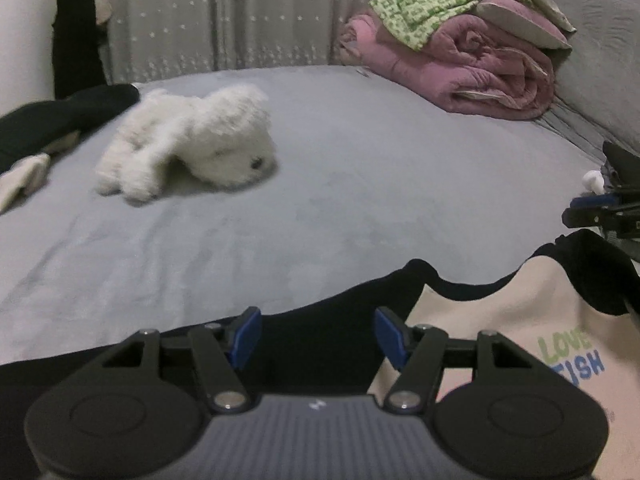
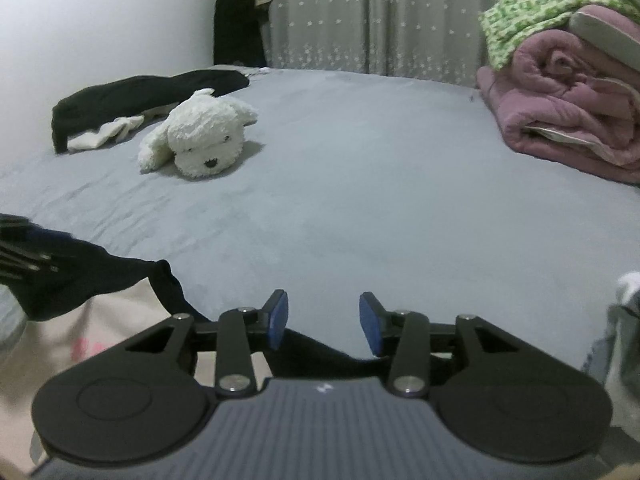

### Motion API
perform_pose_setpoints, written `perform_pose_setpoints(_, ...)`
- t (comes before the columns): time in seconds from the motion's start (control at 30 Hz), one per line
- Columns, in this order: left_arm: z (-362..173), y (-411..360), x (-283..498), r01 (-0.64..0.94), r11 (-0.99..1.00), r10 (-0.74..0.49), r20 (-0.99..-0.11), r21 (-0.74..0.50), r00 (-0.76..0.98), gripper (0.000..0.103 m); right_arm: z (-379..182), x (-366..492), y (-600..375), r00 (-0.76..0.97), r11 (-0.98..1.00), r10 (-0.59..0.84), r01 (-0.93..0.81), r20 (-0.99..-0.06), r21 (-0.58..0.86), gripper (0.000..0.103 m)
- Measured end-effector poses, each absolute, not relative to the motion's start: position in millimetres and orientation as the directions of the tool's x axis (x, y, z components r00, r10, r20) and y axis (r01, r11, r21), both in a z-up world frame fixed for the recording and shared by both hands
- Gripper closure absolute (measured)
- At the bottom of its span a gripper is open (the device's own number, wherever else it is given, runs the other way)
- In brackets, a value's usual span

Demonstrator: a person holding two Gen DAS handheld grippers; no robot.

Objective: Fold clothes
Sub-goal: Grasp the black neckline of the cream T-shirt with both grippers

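Note:
A cream and black shirt [image 1: 520, 320] with "LOVE FISH" print lies at the near edge of the grey bed [image 1: 360, 184]. My left gripper [image 1: 318, 338] is open, its blue pads over the shirt's black part. My right gripper [image 2: 323, 324] is open and empty above the shirt's black edge [image 2: 320, 356]. The shirt also shows at the left of the right wrist view [image 2: 100, 320]. The right gripper appears at the right edge of the left wrist view [image 1: 600, 210].
A white plush dog [image 1: 192, 140] [image 2: 200, 136] lies on the bed. Black and cream clothes [image 2: 132, 100] lie behind it at the left. A rolled pink quilt [image 1: 472, 64] with green cloth [image 1: 432, 4] sits at the back right. A grey curtain [image 2: 380, 12] hangs behind.

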State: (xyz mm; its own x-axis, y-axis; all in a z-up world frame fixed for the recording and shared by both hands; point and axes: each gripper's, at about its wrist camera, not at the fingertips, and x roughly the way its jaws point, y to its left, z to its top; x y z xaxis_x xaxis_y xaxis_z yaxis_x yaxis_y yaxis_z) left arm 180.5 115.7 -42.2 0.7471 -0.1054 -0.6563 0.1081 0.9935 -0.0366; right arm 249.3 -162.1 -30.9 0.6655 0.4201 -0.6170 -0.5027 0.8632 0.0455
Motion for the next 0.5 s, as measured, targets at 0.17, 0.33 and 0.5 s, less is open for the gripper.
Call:
perform_pose_setpoints(0.17,-56.9,111.5,201.8,0.127,0.988,-0.153,-0.659,-0.088,0.736,0.039,-40.9,258.2,-153.1,0.633,0.85,0.431,-0.524,-0.643,0.054,0.057)
perform_pose_setpoints(0.33,-65.4,102.7,212.4,0.153,0.984,-0.175,-0.665,-0.092,0.726,0.039,-56.4,262.9,-148.0,0.611,0.854,0.42,-0.516,-0.671,0.065,0.057)
perform_pose_setpoints(0.5,-73.6,97.5,215.8,0.177,0.982,-0.175,-0.672,-0.067,0.72,0.039,-70.6,252.9,-151.8,0.578,0.851,0.404,-0.522,-0.709,0.059,0.057)
